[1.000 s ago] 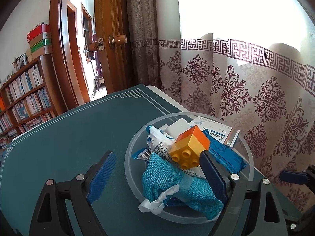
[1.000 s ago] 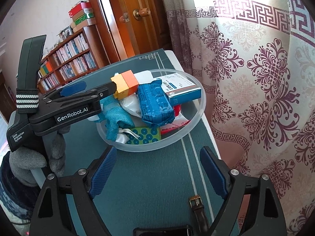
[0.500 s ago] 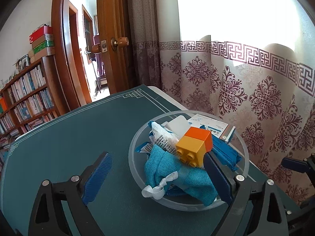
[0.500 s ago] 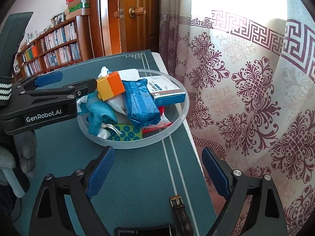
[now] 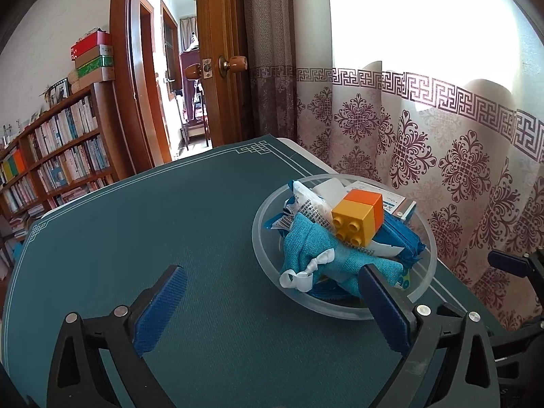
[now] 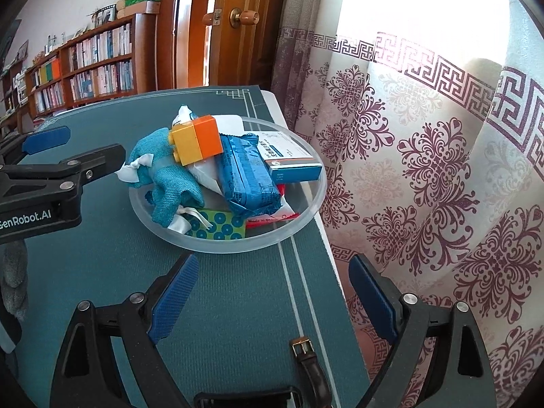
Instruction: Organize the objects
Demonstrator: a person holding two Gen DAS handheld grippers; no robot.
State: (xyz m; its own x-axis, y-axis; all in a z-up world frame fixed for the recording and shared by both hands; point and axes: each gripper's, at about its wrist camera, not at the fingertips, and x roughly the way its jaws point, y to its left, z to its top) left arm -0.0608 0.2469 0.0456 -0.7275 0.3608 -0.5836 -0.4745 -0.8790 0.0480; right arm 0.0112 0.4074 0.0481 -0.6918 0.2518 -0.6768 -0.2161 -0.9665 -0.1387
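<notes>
The bench (image 5: 142, 224) now fills more of my left view than it did a second ago: I have drawn my left gripper (image 5: 268, 302) back and off to the left, so the bowl (image 5: 260, 238) sits at centre right of that frame, apart from the fingers. The yellow-and-orange block (image 5: 357, 217) stays where I left it, on top of the pile in the bowl, with neither gripper touching it. I take that placement as finished.

My right gripper (image 6: 272, 292) has also pulled back, and the bowl sits at centre of its frame. Both grippers are spread wide and hold nothing.

For room, the green expanse at the left and centre of the left view is free. The bowl lies close to the bench's right edge, with the curtain (image 6: 425, 156) just beyond it.

A brown strap with a buckle (image 6: 306, 357) lies at the bottom centre of the right view, probably the next thing to tidy.
</notes>
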